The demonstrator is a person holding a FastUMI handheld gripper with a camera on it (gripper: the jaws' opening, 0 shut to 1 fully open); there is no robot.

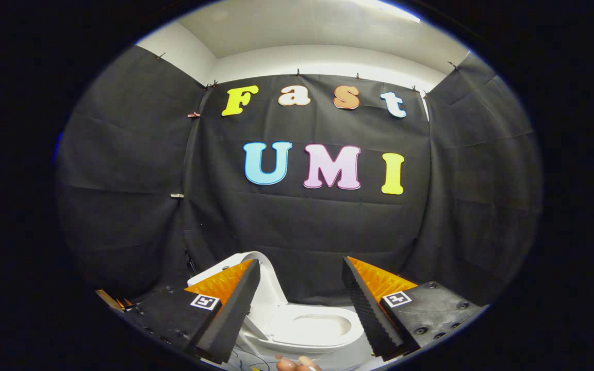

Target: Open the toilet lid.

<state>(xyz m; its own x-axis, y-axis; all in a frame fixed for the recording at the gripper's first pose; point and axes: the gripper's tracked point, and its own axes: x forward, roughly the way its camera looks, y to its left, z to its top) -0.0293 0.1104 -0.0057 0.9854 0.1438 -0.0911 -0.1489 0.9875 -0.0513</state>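
Although the task is to raise the lid, the toilet (310,324) between and just beyond the fingers seems to have its lid (263,278) already upright: a white panel stands behind the left finger, leaning back toward the black cloth wall (302,232), and the seat ring (328,337) and bowl lie exposed below. The hand-held gripper (302,309) is spread wide and holds nothing; both fingers are clear of the toilet, which sits in the gap between them and a little lower.

My guess is that the lid is a rigid, smooth plastic shell, fairly light, swinging on a hinge at the back. Glossy plastic would slip under the pads, so the free front edge, farthest from the hinge, looks like the best place to pinch or hook it. A person's fingertips (297,365) show just beneath the gripper, near the front of the bowl.
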